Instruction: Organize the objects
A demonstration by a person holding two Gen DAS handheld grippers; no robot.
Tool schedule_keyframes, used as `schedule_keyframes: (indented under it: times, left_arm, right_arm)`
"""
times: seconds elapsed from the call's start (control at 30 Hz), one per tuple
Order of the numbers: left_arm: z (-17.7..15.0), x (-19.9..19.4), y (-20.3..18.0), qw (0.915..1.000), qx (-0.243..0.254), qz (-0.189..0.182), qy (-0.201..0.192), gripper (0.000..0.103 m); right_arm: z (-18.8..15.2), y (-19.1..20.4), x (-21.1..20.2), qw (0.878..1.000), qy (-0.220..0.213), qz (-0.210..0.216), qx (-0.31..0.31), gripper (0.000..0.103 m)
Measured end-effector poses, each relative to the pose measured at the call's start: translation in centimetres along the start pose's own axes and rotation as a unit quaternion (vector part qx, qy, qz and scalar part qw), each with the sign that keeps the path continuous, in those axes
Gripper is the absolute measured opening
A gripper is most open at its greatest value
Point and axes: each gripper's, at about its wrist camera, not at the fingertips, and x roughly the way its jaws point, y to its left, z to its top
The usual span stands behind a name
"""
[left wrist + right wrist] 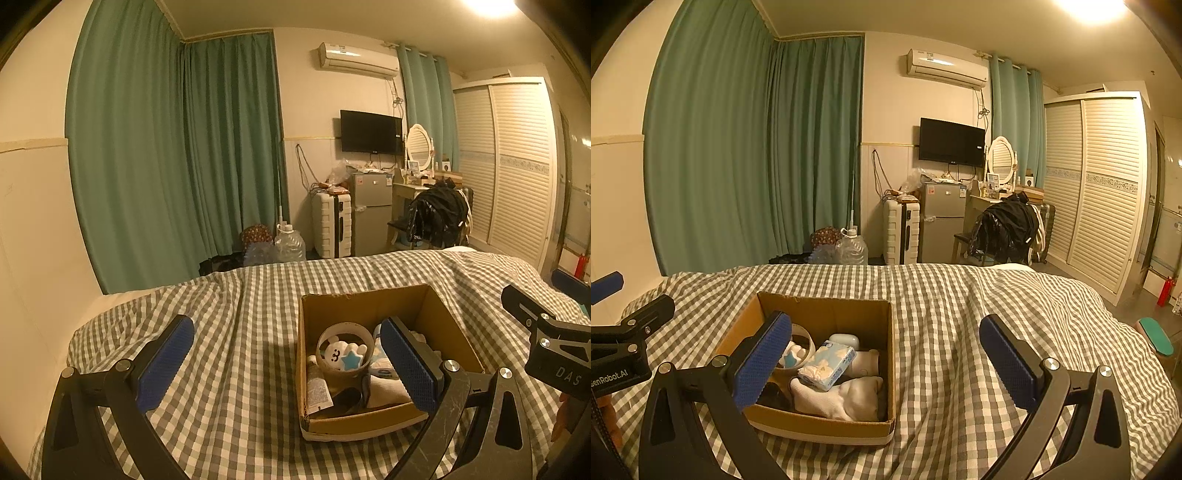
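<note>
An open cardboard box (436, 306) sits on the checked bedspread (229, 332). It holds a tape roll (334, 330) with a white plush and blue star (349, 360) inside it, a tube (317, 387), a tissue pack (829, 363), white socks (842, 400) and a white earbud case (844, 339). My left gripper (288, 365) is open and empty above the bed, its right finger over the box. My right gripper (886, 365) is open and empty, its left finger over the box (831, 312). The right gripper's body also shows in the left wrist view (546, 332).
Beyond the bed's far edge stand water bottles (290, 243), a white suitcase (330, 225), a small fridge (371, 210), a chair with black clothes (437, 216) and a louvred wardrobe (517, 166). Green curtains (166, 147) hang at the left.
</note>
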Motion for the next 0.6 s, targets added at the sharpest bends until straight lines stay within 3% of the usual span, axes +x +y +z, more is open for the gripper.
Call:
schedule_keyframes:
  times: [0.6]
  left_arm:
    - [0.0, -0.06, 0.02, 1.0, -0.005, -0.004, 0.0, 0.103]
  right_arm:
    - [-0.22, 0.13, 0.05, 1.0, 0.002, 0.001, -0.001, 0.102]
